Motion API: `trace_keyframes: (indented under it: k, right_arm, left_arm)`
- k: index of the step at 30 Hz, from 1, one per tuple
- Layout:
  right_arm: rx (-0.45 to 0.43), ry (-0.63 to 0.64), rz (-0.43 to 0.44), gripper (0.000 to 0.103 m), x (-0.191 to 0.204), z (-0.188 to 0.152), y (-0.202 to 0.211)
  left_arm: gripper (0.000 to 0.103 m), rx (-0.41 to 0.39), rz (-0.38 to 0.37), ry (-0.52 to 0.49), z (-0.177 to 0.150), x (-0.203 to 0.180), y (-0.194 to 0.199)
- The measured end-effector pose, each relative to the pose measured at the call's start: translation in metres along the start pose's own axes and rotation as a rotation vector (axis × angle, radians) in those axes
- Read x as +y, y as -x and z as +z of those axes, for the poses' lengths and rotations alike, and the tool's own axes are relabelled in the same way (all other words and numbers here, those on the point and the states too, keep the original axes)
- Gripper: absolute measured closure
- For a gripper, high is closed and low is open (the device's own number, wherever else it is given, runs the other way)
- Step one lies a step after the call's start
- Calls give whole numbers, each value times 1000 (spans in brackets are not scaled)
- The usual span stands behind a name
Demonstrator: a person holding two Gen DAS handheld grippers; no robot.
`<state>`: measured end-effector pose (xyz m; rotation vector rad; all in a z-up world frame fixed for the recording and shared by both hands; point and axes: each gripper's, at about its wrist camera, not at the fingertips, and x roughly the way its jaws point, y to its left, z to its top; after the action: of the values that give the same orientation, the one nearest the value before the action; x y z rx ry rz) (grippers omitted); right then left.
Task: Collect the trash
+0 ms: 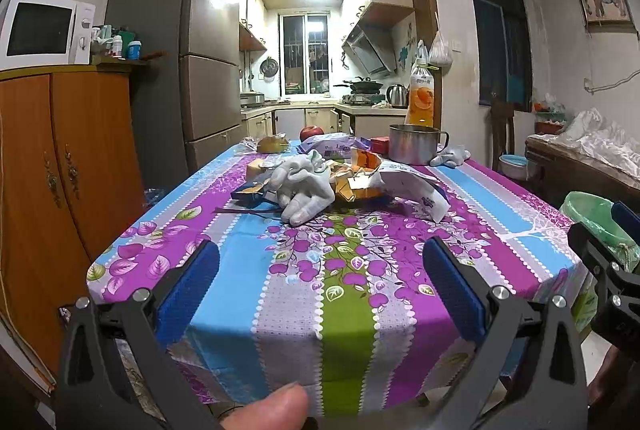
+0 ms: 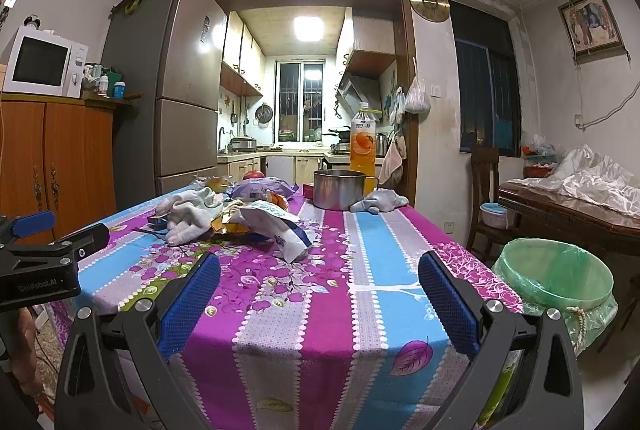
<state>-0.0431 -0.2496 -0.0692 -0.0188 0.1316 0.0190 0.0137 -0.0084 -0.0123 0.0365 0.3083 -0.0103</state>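
Fingers of the left gripper (image 1: 320,290) stand wide apart with blue pads and hold nothing, at the bottom of the left wrist view above the near edge of the counter (image 1: 248,270), which wears a purple, blue and green flowered cloth. A thumb (image 1: 272,410) shows at the bottom centre. The right gripper (image 2: 320,294) is spread just as wide and is also empty; in its own view the left tool's body appears at the left edge with the writing "GenRobot.AI".

The trash lies in one heap at mid-frame on the counter: a white crumpled bag with blue print (image 1: 412,190), orange torn packaging (image 1: 356,186), and a dark blue flat pack (image 1: 250,192); the print is too small to read. One white glove (image 1: 304,186) lies on the heap, and a second glove (image 1: 450,156) rests against the steel pot (image 1: 412,144) further back. Behind stand one orange drink bottle (image 1: 420,94) with an orange on its label, one red apple (image 1: 312,132), a purple wrapped pack (image 1: 328,144) and a small red box (image 1: 380,144).

A bin lined with a green bag (image 2: 556,282) stands beside the counter at the lower right of the right wrist view.
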Motion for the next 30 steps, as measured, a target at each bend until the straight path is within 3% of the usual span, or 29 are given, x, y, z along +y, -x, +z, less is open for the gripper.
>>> trace_keyframes:
  k: [30]
  right_arm:
    - [11,-2,31,5,-2,0,1]
  left_arm:
    - [5,4,6,2,1,-2,-3]
